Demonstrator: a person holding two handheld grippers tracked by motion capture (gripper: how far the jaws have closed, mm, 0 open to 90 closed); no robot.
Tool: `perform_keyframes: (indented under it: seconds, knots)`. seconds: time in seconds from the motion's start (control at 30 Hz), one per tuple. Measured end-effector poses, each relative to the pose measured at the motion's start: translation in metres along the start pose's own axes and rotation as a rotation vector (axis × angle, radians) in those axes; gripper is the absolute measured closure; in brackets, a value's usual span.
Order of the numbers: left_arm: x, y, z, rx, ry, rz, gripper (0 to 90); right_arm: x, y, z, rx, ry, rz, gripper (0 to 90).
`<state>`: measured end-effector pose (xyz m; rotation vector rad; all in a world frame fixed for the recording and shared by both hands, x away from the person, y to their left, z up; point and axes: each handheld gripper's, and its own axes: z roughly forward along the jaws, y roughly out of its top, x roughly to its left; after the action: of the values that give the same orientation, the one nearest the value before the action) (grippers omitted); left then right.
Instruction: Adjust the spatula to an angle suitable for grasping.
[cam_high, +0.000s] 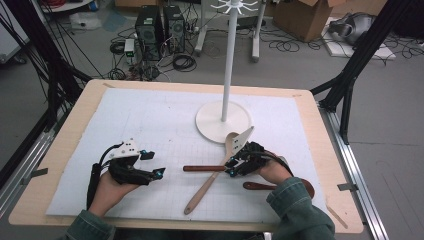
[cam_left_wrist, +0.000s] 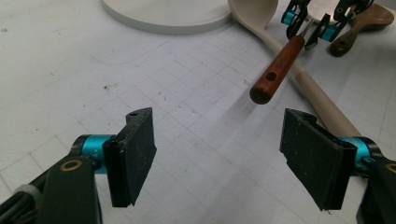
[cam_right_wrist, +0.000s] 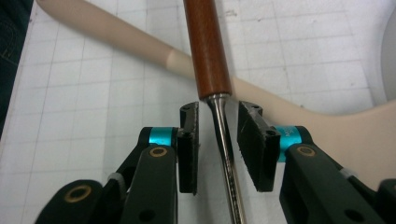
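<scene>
The utensil with a reddish-brown wooden handle (cam_right_wrist: 208, 46) and a thin steel shaft lay near the middle of the white gridded mat (cam_high: 150, 125), a little to the right, with its handle pointing to the left. It crossed over the long handle of a pale beige wooden spoon (cam_high: 210, 182), whose bowl rested against the round white base of the stand (cam_high: 212, 120). In the left gripper view the handle end with its small hole seemed lifted a little above the mat.

The right gripper (cam_high: 235, 164) was at the steel shaft, just beside the end of the wooden handle. Its jaws stood narrow, one on each side of the shaft, and a small gap showed on both sides, so the pads (cam_right_wrist: 189, 144) did not press on the metal.

The left gripper (cam_high: 150, 165) was on the left part of the mat, well apart from the utensil. Its jaws stood wide with nothing between them.

A dark brown wooden spoon (cam_high: 260, 186) lay near the right hand (cam_high: 274, 171), partly hidden by the green sleeve (cam_high: 297, 207).
</scene>
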<state>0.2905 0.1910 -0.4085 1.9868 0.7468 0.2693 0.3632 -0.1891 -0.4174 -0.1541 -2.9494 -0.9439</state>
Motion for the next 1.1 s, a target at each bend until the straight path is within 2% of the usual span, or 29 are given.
perform_keyframes:
  seconds: [0.2, 0.4, 0.5, 0.63, 1.1]
  knots:
    - [0.0, 0.0, -0.001, 0.002, 0.002, 0.004, 26.9, 0.0, 0.001, 0.003, 0.012, 0.001, -0.01, 77.9]
    - [0.0, 0.0, -0.001, -0.003, 0.0, 0.0, 26.9, 0.001, 0.002, 0.004, 0.024, -0.007, -0.013, 80.2]
    - [0.0, 0.0, -0.002, -0.004, 0.002, 0.0, 26.9, 0.002, 0.003, 0.004, 0.03, -0.016, -0.029, 81.5]
    - [0.0, 0.001, -0.003, -0.007, 0.003, 0.003, 26.9, 0.005, 0.006, 0.003, 0.01, -0.011, -0.04, 84.0]
    - [0.0, 0.002, -0.003, -0.013, -0.003, -0.001, 26.9, 0.008, 0.009, -0.008, -0.07, -0.026, -0.033, 84.3]
